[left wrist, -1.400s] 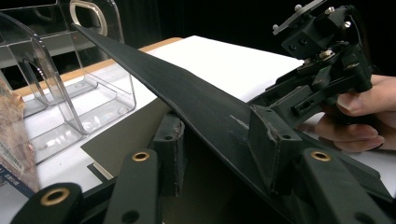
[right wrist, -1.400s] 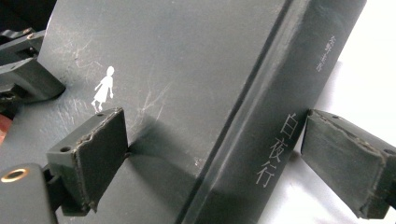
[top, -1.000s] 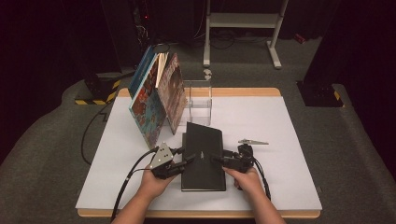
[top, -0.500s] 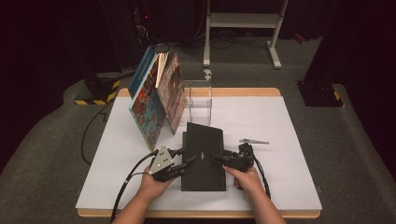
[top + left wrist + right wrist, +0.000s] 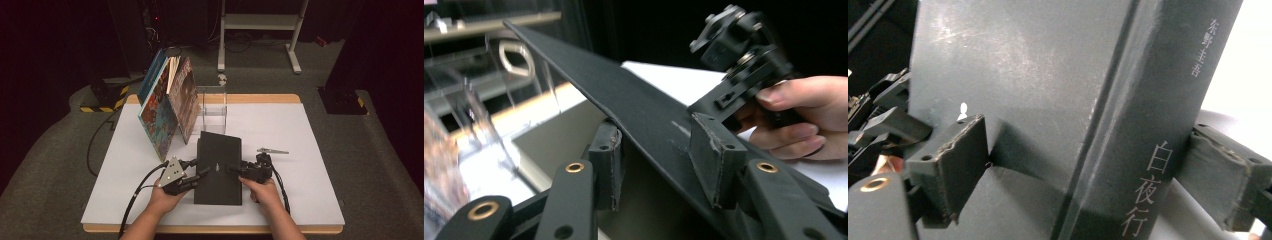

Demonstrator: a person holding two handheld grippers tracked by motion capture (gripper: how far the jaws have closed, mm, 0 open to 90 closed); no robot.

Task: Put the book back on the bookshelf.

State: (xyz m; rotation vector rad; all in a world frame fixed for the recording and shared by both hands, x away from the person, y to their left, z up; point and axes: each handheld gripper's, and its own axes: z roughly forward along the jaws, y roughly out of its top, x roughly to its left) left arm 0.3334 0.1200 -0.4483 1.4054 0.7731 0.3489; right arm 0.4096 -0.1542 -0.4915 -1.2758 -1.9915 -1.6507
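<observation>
- While the black book [image 5: 218,167] lies on the white worktop [image 5: 300,150] near the middle of its front edge, we see its long axis running front to back, one short end toward the person, the other toward the clear acrylic stand [image 5: 214,107].
- Spine on the book's right side: the right gripper view shows white characters printed along it [image 5: 1153,190], running lengthwise.
- Left gripper [image 5: 192,179] at the book's left edge, near the front-left corner of the book. In the left gripper view the front cover [image 5: 624,100] is lifted at a slant, one pad under it, one on top. We read it as clenched on the cover.
- Right gripper [image 5: 235,170] comes in from the spine side. Its jaws have just been closing a little, with the book between them: one pad [image 5: 955,160] over the cover, the other [image 5: 1218,170] out past the spine. Whether the pads press we cannot tell; a gap shows at the cover-side pad.
- Upright colourful books [image 5: 167,107] lean toward the worktop's back-left, just beside the stand.
- A small metal clip [image 5: 272,150] lies right of the black book, apart from it.
</observation>
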